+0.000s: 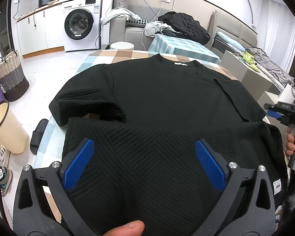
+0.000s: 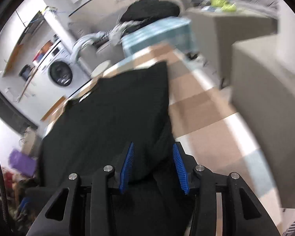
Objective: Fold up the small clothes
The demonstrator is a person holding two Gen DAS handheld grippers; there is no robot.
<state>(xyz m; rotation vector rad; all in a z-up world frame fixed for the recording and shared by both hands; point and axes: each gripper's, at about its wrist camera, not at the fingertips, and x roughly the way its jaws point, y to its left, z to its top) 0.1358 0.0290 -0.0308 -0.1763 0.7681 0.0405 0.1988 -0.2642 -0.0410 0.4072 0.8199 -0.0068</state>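
The black ribbed knit short-sleeved top [image 1: 157, 102] lies spread on the tan-and-blue checked tablecloth [image 1: 116, 56], its hem turned up toward the chest; the left gripper [image 1: 144, 163] hovers above that folded hem with jaws wide apart, holding nothing; the right gripper [image 2: 153, 167] stands partly open astride the top's side edge — no pad seems to press on it. The risk: a loose fold slumping, or cloth snagging on a blue pad [image 2: 126, 167] and dragging askew.
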